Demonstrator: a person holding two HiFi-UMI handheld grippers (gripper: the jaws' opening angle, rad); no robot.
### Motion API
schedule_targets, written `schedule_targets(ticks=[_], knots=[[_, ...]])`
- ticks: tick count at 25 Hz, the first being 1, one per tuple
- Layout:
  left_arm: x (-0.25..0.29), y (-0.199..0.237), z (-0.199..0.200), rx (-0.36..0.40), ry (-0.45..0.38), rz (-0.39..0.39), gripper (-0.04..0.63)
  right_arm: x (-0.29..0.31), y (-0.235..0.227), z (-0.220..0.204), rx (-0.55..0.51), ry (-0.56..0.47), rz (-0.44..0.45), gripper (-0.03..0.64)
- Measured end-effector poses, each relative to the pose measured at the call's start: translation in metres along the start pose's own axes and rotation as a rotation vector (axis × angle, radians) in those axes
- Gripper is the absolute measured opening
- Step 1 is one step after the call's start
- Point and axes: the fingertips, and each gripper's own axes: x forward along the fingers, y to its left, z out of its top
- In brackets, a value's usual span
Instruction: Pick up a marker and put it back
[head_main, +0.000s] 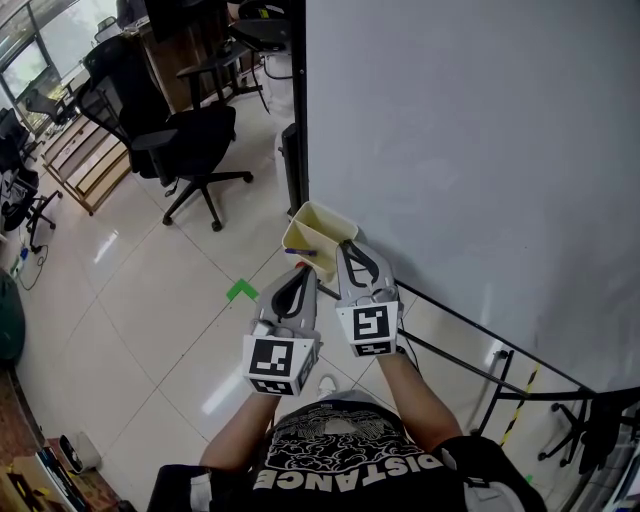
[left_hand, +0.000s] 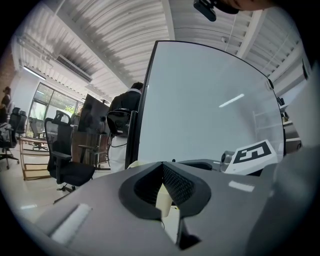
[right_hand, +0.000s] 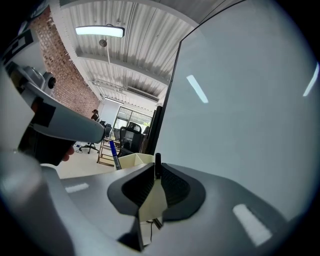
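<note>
A cream tray (head_main: 322, 232) is seen at the lower left corner of the whiteboard (head_main: 470, 150); all places are given from it. The right claw (right_hand: 155, 171) is pinched on a black marker (right_hand: 158, 161). The marker is held upright at the jaw tips with its end sticking up above them, just in front of the tray's near rim in the right gripper view. Whether the marker's lower end is inside the tray cannot be told. A blue marker (right_hand: 115, 155) is stood tilted at the tray's left end, apart from the right claw. The left claw (left_hand: 163, 166) is pressed together at the tips, with nothing caught between them. It is held level just short of the tray's left part, beside the right claw. In the head view both grippers are pointed at the tray; the right one's tips lie over the tray's right part, and the left one's tips end at its near edge. A black office chair (head_main: 190, 140) is seen well left of the tray on the tiled floor (head_main: 130, 300). A green tape mark (head_main: 241, 291) is stuck on the floor near the tray, to its lower left.
</note>
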Motion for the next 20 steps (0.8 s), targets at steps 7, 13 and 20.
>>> schedule_targets(ticks=[7,13,20], knots=[[0.001,0.0,-0.005,0.0,-0.003,-0.004,0.006,-0.001,0.003,-0.003,-0.004,0.007,0.008,0.032],[-0.002,-0.002,-0.004,-0.002,-0.006,-0.012,0.006,-0.009,0.002,0.007,-0.004,-0.006,-0.005,0.032],[-0.017,-0.011,0.0,0.001,-0.016,-0.027,0.006,-0.033,0.009,0.033,0.007,-0.053,-0.018,0.033]])
